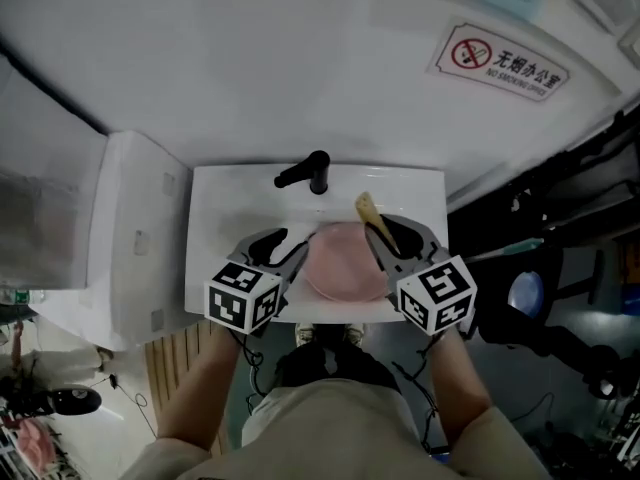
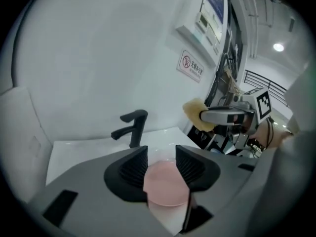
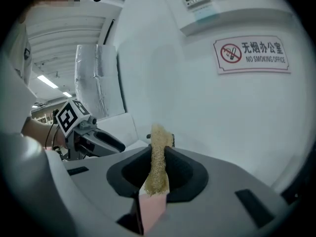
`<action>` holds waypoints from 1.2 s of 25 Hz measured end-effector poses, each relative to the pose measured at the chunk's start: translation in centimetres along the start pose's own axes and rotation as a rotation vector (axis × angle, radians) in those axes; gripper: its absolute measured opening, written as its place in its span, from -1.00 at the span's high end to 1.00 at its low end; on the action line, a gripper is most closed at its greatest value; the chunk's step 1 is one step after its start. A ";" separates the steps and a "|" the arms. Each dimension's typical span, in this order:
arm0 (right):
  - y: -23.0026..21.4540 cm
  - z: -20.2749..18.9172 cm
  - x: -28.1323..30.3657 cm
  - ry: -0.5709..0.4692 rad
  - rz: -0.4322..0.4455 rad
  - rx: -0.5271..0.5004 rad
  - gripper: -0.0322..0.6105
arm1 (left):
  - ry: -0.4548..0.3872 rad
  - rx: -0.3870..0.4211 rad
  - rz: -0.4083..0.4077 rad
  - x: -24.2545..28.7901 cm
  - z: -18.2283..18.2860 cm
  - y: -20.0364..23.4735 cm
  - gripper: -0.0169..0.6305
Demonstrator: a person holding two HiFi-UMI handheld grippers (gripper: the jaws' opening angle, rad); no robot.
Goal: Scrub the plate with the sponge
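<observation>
Head view: round pink plate [image 1: 345,265] in white sink [image 1: 215,218], centre frame, between released left gripper [image 1: 287,251] and right gripper [image 1: 385,236] clenching yellow sponge [image 1: 366,209] at plate's upper right edge.

Head view steeply down on sink [image 1: 215,208]; gripper views low, facing wall [image 3: 197,107]; sign [image 1: 500,64] shared.

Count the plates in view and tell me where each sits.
1. The round pink plate lies in the white sink, near the black faucet; no other shows.
</observation>
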State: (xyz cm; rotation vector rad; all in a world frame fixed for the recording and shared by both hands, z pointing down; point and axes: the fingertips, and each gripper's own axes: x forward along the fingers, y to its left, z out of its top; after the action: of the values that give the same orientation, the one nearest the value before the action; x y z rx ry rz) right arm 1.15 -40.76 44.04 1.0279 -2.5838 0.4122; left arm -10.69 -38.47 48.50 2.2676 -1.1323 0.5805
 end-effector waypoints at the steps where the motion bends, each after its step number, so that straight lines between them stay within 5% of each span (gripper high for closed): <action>1: -0.1 -0.7 0.7 0.014 0.009 0.007 0.65 | 0.024 -0.021 -0.009 0.8 -1.0 0.3 0.38; 17: -0.6 -14.4 9.5 0.281 0.103 0.095 0.65 | 0.338 -0.283 -0.100 10.7 -14.9 4.7 0.32; 26: 1.3 -20.7 12.5 0.443 0.213 0.069 0.65 | 0.464 -0.366 -0.203 13.7 -19.5 4.7 0.26; 30: 2.2 -22.6 13.1 0.506 0.258 0.039 0.65 | 0.503 -0.434 -0.255 14.4 -20.8 4.3 0.41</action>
State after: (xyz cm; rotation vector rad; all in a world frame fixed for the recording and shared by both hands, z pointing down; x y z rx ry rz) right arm -5.03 -38.57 69.43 0.5104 -2.2496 0.6894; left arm -9.05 -36.02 73.99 1.7216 -0.6323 0.6744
